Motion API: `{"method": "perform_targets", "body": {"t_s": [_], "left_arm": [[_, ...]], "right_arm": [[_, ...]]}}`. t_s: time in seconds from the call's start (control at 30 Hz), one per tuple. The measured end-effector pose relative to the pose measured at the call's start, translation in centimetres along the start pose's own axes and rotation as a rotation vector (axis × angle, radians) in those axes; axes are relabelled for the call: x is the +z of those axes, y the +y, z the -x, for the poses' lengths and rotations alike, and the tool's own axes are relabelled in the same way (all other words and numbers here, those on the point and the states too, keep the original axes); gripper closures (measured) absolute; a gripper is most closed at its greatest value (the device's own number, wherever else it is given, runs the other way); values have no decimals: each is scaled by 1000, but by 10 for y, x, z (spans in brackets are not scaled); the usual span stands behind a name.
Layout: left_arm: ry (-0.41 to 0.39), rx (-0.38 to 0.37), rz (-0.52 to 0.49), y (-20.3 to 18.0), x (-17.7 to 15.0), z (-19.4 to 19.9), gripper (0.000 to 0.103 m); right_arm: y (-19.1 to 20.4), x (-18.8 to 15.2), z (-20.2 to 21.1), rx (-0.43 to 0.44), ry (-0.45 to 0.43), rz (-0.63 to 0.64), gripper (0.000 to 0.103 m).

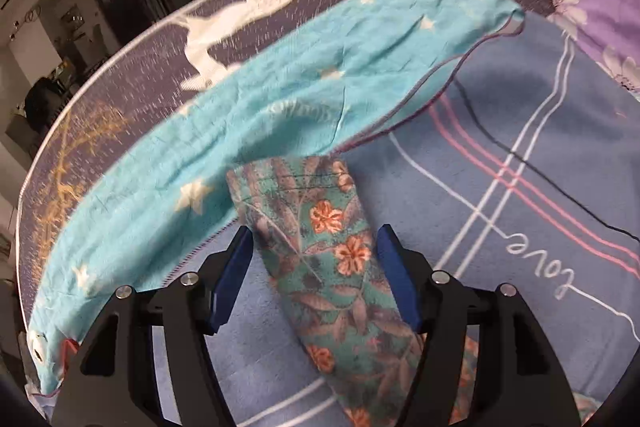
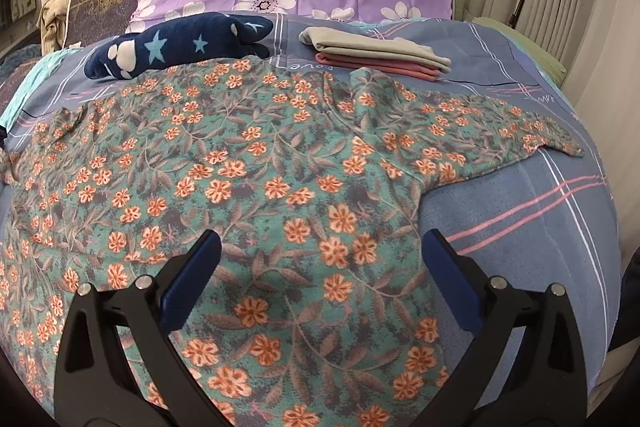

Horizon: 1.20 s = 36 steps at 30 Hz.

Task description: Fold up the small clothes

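Two folded garments point(image 2: 372, 57) stacked; the floral shirt point(image 2: 256, 163) lies spread, unfolded, my left gripper point(image 1: 314, 259) open astride its sleeve, my right gripper point(image 2: 320, 267) open, empty.

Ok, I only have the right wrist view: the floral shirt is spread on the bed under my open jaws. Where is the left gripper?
Observer: The left gripper straddles one sleeve of the green floral cotton shirt, with its jaws open and not clamped.
Operator: Anything past that sleeve's end?
Observer: A turquoise star-print cloth lies crosswise there. Its hem meets the cuff, but I cannot tell whether they overlap.
Operator: And beyond the cloth?
Observer: A dark purple bedsheet with a white animal print, running to the bed's edge.
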<state>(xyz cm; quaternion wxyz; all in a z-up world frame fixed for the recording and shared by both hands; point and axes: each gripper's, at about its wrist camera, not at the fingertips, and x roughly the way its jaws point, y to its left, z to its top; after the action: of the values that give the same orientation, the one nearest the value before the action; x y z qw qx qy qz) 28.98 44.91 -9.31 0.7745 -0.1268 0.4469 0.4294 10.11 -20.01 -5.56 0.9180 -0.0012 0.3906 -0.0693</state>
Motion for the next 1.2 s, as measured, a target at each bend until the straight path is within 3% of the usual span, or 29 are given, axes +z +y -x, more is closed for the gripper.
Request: {"method": "perform_targets", "body": {"t_s": [0.07,0.1,0.13,0.17,0.3,0.4,0.6,0.8,0.87,0.9,0.93,1.0,1.1,1.2], "left_arm": [[28,-47,46,10,-2,-10,46],[17,-78,60,17,0,-12,63],[2,-105,55,21,2,-11,85],[-10,-171,42,27,4,-7,93],[-126,-350,42,44,11,39,93],[-233,-564,6,49,12,100,93],[-387,-838,-217,6,-24,226,92],[-386,-1054,-416,-72,-97,314,92],[-367,-1120,-488,-102,-124,333,88],[-361,-1150,-541,-121,-143,342,80],[-359,-1155,-567,-129,-152,345,62],[-369,-1133,-595,-142,-174,348,48],[-372,-1111,-590,-136,-184,340,44],[-363,-1056,-545,-112,-182,317,39]], "right_arm": [[1,2,-2,-6,6,-1,2],[1,2,-3,-6,7,-1,2],[1,2,-3,-6,8,0,2],[2,2,-3,-2,7,3,2],[7,4,-3,12,-2,14,2],[12,6,1,38,-16,15,2],[14,5,13,52,-42,23,2],[-3,6,22,39,-52,-23,2],[-7,7,24,41,-52,-38,2],[-10,7,25,45,-52,-47,2],[-11,7,26,49,-51,-51,2],[-16,7,28,62,-52,-64,2],[-25,8,27,123,-50,-76,3],[-28,15,17,265,-10,-77,27]]}}
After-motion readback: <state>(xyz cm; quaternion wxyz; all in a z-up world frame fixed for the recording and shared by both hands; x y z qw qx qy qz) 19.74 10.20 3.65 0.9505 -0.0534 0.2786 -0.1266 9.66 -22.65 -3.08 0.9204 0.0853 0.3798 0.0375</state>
